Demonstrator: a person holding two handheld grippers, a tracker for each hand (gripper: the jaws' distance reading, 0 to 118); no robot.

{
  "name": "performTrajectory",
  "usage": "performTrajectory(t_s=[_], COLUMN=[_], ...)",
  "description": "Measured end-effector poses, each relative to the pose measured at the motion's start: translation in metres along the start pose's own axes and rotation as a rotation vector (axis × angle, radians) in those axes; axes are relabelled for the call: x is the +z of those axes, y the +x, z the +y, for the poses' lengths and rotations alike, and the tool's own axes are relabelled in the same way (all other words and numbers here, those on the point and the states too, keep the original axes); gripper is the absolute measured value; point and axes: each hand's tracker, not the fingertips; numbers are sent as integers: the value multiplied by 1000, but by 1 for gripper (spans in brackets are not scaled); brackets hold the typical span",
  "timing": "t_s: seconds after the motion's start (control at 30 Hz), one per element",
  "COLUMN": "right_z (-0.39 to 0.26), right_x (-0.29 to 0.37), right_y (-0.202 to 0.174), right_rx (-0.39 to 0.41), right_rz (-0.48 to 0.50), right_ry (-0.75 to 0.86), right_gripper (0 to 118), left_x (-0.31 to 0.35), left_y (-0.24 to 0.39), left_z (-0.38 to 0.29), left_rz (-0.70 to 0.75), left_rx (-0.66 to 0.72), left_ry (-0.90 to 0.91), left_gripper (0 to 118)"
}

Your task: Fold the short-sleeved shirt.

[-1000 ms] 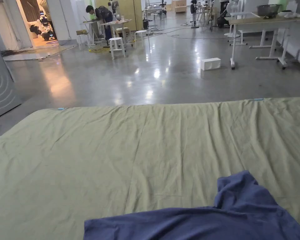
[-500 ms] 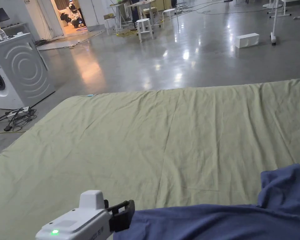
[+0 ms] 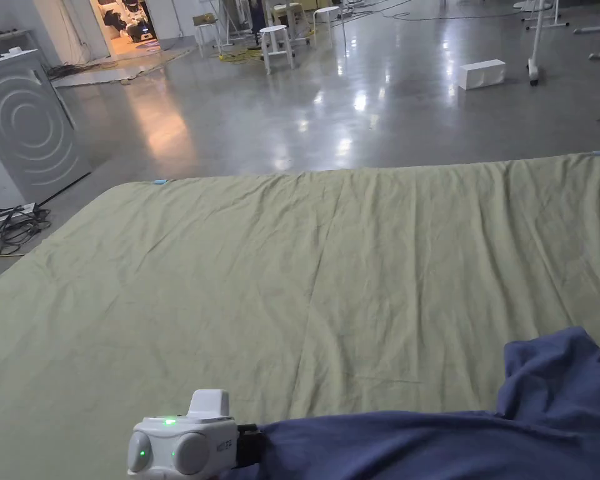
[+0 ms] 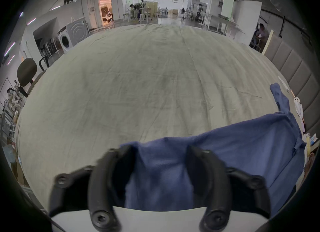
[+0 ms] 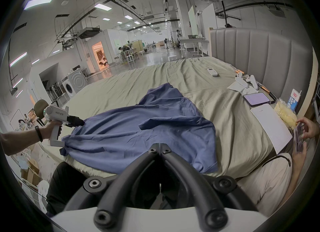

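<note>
Bed: blue shirt lay rumpled along its near edge, unfolded. Best spread it flat first, pulling evenly so the sleeves show. Left gripper was at the shirt's left edge, jaws spread with cloth between them. Right gripper hung above the near hem, jaws pressed together, empty.

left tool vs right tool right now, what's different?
The left tool is open, jaws astride the blue shirt at its edge; the right tool has its jaws shut together on nothing. The left tool sits at the shirt; the right tool hangs back, short of the cloth. Both have black curved jaws.
</note>
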Motion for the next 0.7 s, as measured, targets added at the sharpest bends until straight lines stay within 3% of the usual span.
performTrajectory(t_s=[0.07,0.17,0.3,0.33,0.37,0.43,0.47,0.6,0.7], right_z=[-1,3,33,47,61,88,100,140,157], right_x=[-2,-11,-39,-49,-65,-106,-132,-227,-284], right_y=[1,3,9,10,13,24,32,67,89], right_rx=[-10,-10,116,135,138,141,130,47,-57], right_rz=[6,19,34,39,46,67,76,178,82], right_ry=[0,-6,36,44,35,-12,-82,-173,-248], right_gripper=[0,0,0,10,30,86,93,91,91], left_x=[3,-5,-15,-15,-15,-17,-18,-19,-18], left_y=[4,16,20,19,18,15,13,13,15], left_z=[2,0,6,8,11,14,15,17,19], left_rz=[-63,-120,-76,-80,-88,-103,-110,-115,-122], left_rx=[-5,-28,-80,-85,-95,-105,-99,-108,-167], left_ry=[11,-39,-74,-85,-94,-109,-116,-132,-145], left_gripper=[3,3,3,3,3,3,3,3,3])
